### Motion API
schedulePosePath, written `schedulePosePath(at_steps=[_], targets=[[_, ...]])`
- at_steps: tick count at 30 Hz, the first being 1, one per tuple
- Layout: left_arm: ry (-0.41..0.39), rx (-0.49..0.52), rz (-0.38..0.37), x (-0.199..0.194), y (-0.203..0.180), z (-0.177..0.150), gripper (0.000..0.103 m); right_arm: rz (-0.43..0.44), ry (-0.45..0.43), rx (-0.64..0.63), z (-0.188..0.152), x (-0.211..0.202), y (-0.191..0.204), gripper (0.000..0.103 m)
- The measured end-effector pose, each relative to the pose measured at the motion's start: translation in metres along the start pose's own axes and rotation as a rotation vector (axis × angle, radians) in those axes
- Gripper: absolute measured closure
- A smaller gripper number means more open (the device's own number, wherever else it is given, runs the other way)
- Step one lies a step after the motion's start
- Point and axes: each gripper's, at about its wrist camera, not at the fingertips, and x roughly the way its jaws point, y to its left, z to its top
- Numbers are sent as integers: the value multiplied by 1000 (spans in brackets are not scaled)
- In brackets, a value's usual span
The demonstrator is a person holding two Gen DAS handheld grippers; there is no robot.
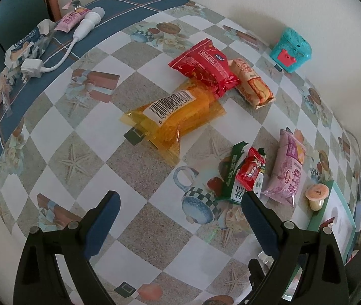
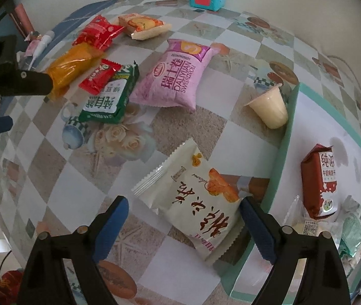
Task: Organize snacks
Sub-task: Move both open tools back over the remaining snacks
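Observation:
My right gripper point(image 2: 184, 200) is open low over a white snack packet point(image 2: 198, 198) that lies between its fingers, against the teal tray point(image 2: 279, 157). The right pad is close to the packet's edge and the left pad stands apart from it. A brown-red packet point(image 2: 318, 180) lies inside the tray. My left gripper point(image 1: 180, 194) hangs open above the checked tablecloth with nothing between its fingers. Loose snacks lie ahead: an orange packet point(image 1: 175, 111), a red packet point(image 1: 206, 66), a biscuit packet point(image 1: 254, 84), a pink roll packet point(image 1: 287, 170), a small red packet point(image 1: 251, 167) and a green packet point(image 1: 231, 175).
A jelly cup point(image 2: 269, 106) lies tipped against the tray's rim. A teal box point(image 1: 291, 49) stands at the wall. A white charger with its cable point(image 1: 79, 30) and more wrappers lie on the blue border at the far left. The left gripper's arm point(image 2: 15, 84) reaches in beside the orange packet.

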Motion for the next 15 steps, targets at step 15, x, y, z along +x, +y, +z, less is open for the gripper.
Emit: schedulePosePath(at_steps=[15], targets=[[13, 21, -2, 7, -5, 3, 7, 20, -63, 173, 15, 6, -18, 21]])
